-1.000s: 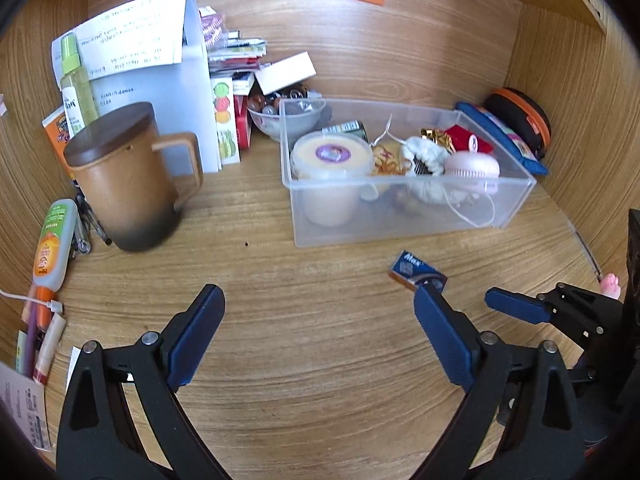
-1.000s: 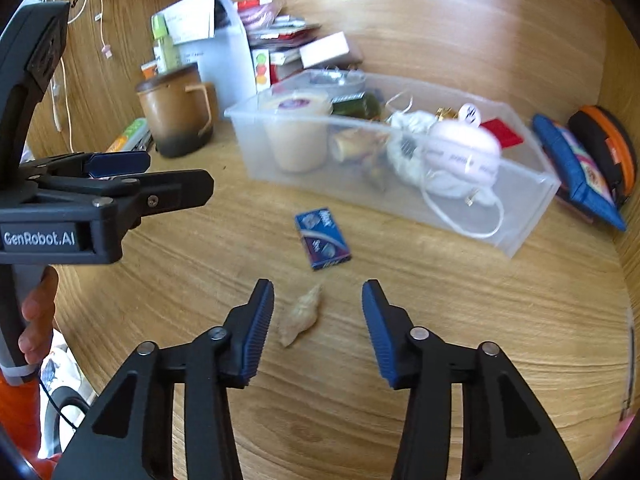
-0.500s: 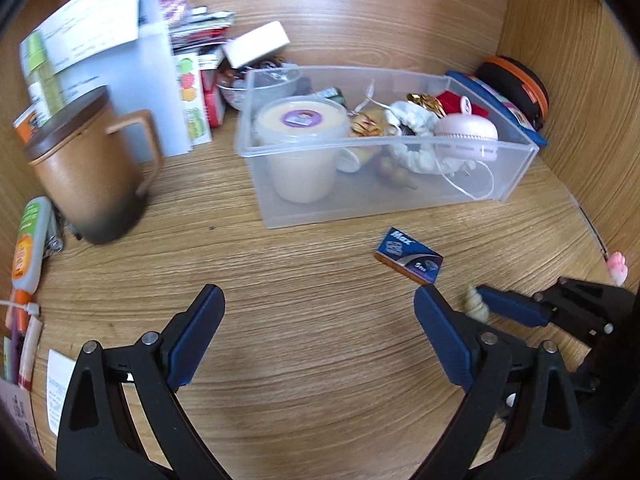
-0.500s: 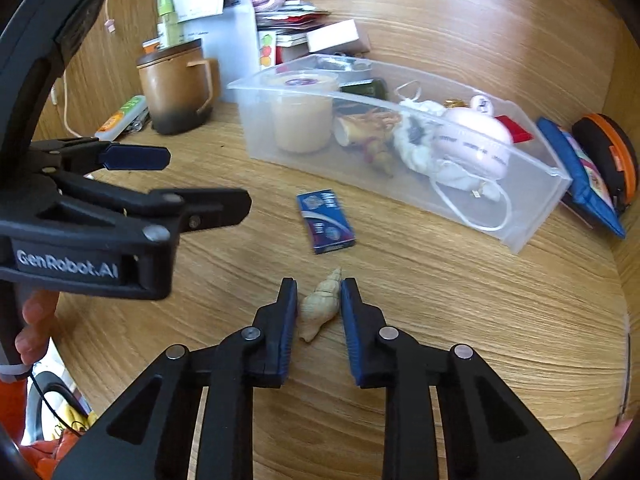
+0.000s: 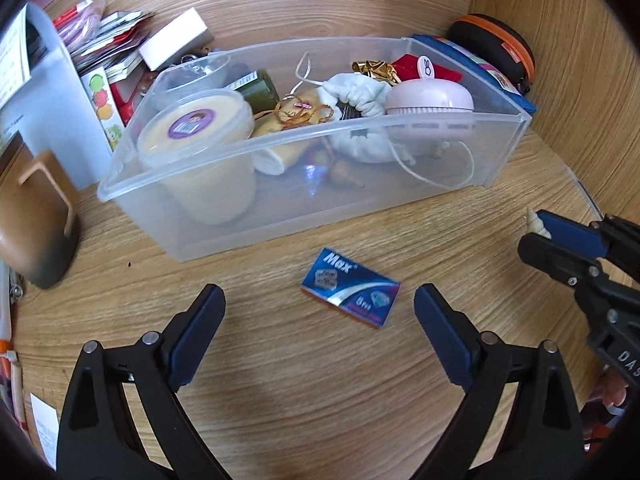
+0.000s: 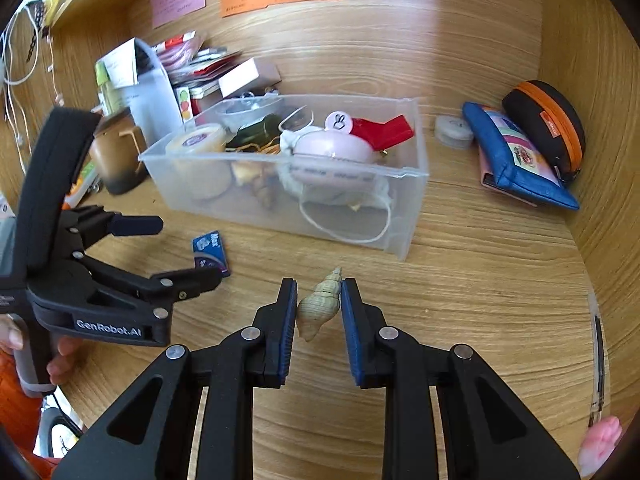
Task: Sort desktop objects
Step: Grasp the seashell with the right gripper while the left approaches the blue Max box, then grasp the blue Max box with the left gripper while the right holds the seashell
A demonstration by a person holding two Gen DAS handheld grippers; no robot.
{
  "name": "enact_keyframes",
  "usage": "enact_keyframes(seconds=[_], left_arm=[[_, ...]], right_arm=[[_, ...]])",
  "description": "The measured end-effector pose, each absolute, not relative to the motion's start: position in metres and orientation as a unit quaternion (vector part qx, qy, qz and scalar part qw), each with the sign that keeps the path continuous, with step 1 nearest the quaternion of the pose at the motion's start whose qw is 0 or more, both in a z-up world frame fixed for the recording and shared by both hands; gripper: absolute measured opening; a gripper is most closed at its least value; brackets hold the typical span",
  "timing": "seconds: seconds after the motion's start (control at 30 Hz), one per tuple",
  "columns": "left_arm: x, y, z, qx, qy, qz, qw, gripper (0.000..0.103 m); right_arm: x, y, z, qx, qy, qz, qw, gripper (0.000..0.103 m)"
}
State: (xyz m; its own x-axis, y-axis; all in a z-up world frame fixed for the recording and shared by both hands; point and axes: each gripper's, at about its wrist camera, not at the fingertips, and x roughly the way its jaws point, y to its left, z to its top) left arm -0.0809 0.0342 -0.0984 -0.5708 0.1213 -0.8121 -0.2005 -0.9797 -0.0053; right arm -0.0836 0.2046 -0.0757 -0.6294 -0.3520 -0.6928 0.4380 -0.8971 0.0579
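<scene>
Two loose items remained outside the clear bin [image 6: 404,216], which already held a lidded tub, a pink round case, a white pouch and other odds; so the sorting looked well along but unfinished. One was a pale spiral seashell [image 6: 319,307], tip pointing forward, clamped between the pads of the right gripper [image 6: 319,312] and apparently lifted clear of the bench [image 6: 480,300]. The other was a small blue box marked Max [image 5: 350,294], lying flat on the bench just before the bin, with the left gripper [image 5: 318,330] hanging over it, fingers spread wide and holding nothing.
</scene>
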Motion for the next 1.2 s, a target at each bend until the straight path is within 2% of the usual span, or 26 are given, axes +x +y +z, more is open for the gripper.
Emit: enact_keyframes(seconds=[0.13,0.2,0.37,0.53,0.57,0.83,1.2], left_arm=[[-0.085,0.038,-0.100,-0.456,0.052,0.884,0.089,0.093],[-0.086,0.040,-0.104,-0.462,0.059,0.880,0.091,0.084],[-0.086,0.036,-0.103,-0.458,0.052,0.883,0.087,0.080],[-0.082,0.038,-0.100,-0.454,0.052,0.883,0.102,0.061],[-0.082,0.039,-0.099,-0.453,0.054,0.884,0.105,0.053],[-0.075,0.043,-0.095,-0.445,0.053,0.888,0.103,0.052],[-0.060,0.035,-0.062,-0.400,0.053,0.910,0.093,0.052]], right_arm=[[-0.091,0.205,-0.072,0.367,0.051,-0.901,0.227,0.020],[-0.093,0.204,-0.071,0.365,0.050,-0.901,0.230,0.020],[-0.096,0.202,-0.070,0.362,0.047,-0.899,0.240,0.020],[-0.099,0.202,-0.070,0.363,0.043,-0.899,0.242,0.020],[-0.100,0.202,-0.070,0.364,0.041,-0.898,0.244,0.020],[-0.098,0.197,-0.066,0.361,0.047,-0.898,0.247,0.020],[-0.094,0.184,-0.049,0.344,0.058,-0.903,0.251,0.020]])
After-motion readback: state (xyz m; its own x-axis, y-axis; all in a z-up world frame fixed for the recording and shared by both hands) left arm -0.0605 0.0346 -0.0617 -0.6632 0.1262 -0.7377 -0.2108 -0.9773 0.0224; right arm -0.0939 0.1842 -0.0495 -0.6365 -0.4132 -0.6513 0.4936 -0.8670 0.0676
